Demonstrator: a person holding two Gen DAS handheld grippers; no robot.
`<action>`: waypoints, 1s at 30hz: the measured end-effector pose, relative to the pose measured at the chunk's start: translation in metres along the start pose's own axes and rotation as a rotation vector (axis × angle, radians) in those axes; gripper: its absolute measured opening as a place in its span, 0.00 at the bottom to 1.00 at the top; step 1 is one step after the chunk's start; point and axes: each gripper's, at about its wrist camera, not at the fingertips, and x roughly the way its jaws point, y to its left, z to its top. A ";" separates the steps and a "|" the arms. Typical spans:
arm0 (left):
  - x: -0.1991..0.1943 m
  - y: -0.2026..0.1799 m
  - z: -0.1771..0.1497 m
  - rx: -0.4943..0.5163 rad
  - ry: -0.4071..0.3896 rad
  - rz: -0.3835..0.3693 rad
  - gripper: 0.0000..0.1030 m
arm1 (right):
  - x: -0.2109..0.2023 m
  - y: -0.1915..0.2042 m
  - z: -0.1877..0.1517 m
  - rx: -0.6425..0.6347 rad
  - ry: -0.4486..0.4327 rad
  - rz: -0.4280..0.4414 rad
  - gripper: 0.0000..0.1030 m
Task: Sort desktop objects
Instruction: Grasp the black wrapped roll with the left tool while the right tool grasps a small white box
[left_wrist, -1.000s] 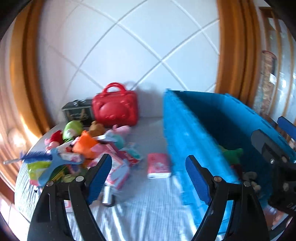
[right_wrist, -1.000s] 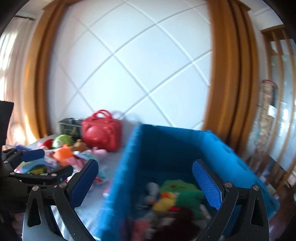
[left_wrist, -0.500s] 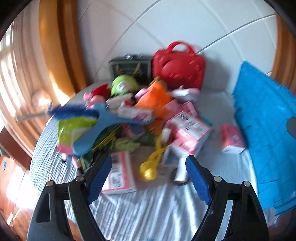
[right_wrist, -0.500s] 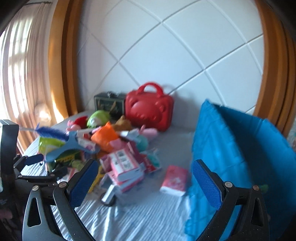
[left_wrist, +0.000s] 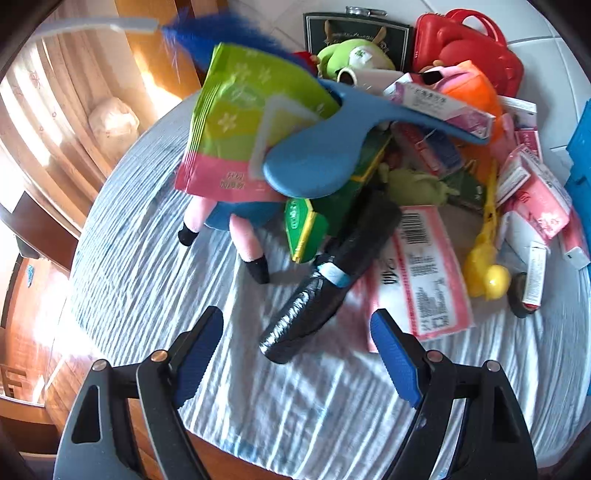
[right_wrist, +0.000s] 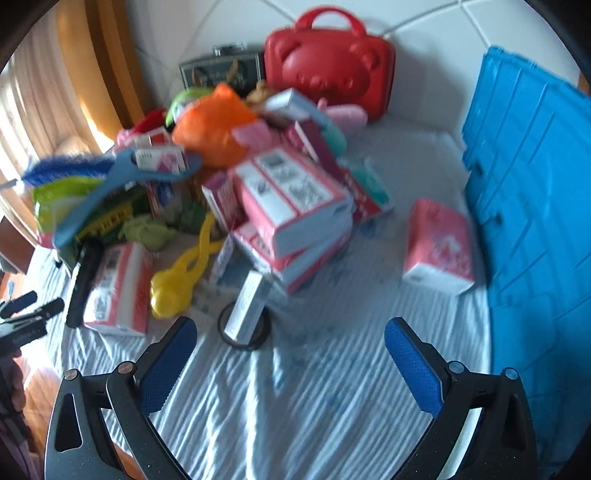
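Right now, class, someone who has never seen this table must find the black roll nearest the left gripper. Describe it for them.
Start at the striped cloth covering the table, then find the heap of toys and boxes on it. At the heap's near edge, between the open fingers of the left gripper, lies the black roll. It alone is dark, tube-shaped, crinkly and banded with a light blue strip.

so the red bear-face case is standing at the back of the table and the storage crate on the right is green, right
Not quite: the storage crate on the right is blue, not green, as the right wrist view shows. The red bear-face case does stand at the back of the table.
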 end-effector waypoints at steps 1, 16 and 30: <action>0.004 0.002 0.001 -0.002 0.004 -0.006 0.80 | 0.007 0.002 -0.002 0.002 0.019 0.002 1.00; 0.057 -0.004 0.007 0.101 0.040 -0.085 0.72 | 0.077 0.012 0.003 0.125 0.129 0.007 1.00; 0.053 -0.017 -0.013 0.126 0.054 -0.131 0.37 | 0.093 0.026 -0.004 0.074 0.164 0.025 0.25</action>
